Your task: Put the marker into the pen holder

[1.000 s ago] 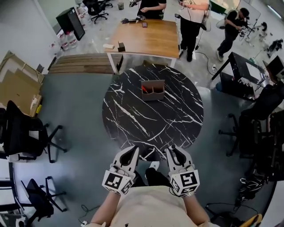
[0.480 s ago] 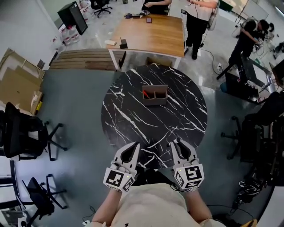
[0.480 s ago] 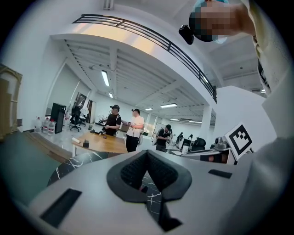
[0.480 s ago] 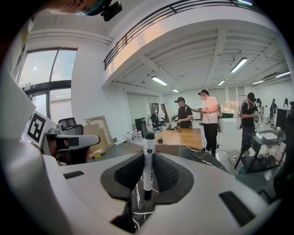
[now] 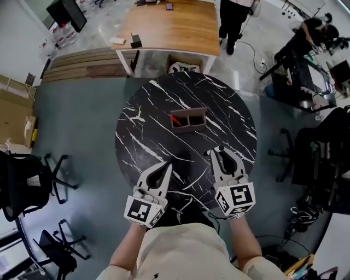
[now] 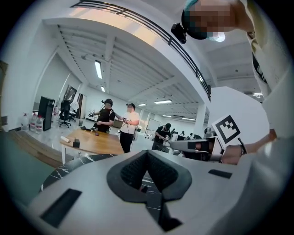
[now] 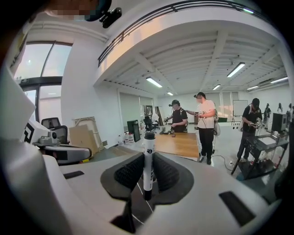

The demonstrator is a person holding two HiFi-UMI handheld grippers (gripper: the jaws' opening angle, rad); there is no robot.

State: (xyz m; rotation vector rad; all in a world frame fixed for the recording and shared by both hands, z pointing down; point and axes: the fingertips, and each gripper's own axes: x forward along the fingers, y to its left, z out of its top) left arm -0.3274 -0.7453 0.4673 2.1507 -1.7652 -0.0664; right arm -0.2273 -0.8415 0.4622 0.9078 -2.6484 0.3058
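A white marker with a black cap stood upright in the right gripper, pinched between the two dark pads at about mid-length, cap end up. In the head view the marker itself could not be made out. The left gripper hung beside it, jaws brought together with nothing between them. Both grippers sat over the near edge of a round black marble table, well apart from each other.

The brown pen holder stood near the table's middle, well beyond both grippers and a little closer in line to the right one. It had two compartments side by side. A red item leaned in the left one, and what the right one held could not be told. Only white-veined marble lay between the grippers and the holder.

Past the marble table stood a wooden table with a few small things on it, and a person in dark trousers stood at its far corner. Stacked planks lay to its left. A black office chair stood on the grey floor to the person's left, and another dark chair and a cluttered desk stood on the right.
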